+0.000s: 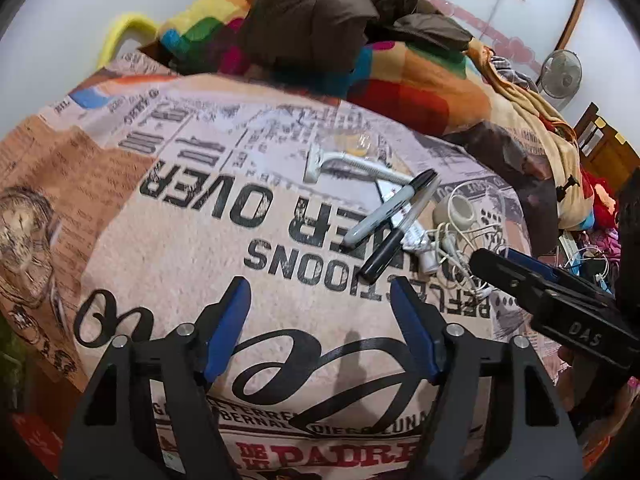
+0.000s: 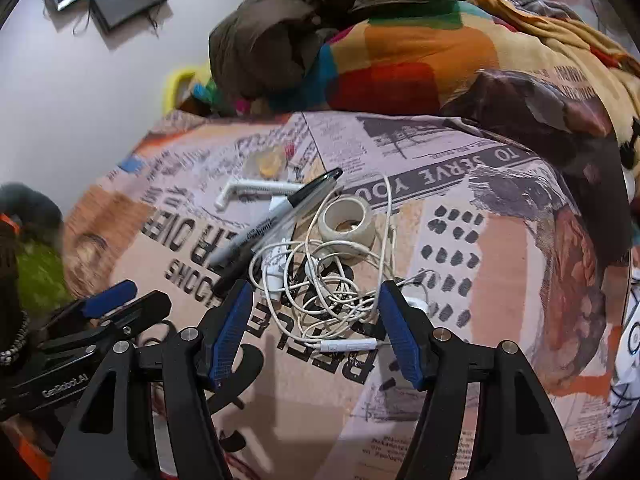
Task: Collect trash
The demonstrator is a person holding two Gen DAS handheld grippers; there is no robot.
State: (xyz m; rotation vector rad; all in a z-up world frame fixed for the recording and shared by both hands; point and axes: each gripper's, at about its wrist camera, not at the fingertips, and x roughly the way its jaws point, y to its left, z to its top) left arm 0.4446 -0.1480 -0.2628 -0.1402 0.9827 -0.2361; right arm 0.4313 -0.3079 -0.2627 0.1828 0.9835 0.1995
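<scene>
Small litter lies on a newspaper-print bedspread (image 1: 180, 240): a white razor (image 1: 344, 164) (image 2: 256, 192), a clear wrapper (image 1: 356, 142) (image 2: 268, 162), two markers (image 1: 390, 208) (image 2: 276, 216), a tape roll (image 1: 458, 210) (image 2: 346, 220) and a tangled white earphone cable (image 1: 460, 248) (image 2: 328, 280). My left gripper (image 1: 320, 286) hovers open over bare bedspread, just short of the markers' near ends. My right gripper (image 2: 315, 286) is open too, with the cable tangle lying between and beyond its fingertips, its pads not pressing on it. Each gripper shows at the edge of the other's view.
A brown jacket (image 1: 320, 12) and a multicoloured blanket (image 1: 420, 80) are heaped at the far end of the bed. A fan (image 1: 560, 74) stands by the right wall. Cluttered cables and clothes lie off the bed's right edge (image 1: 592, 256).
</scene>
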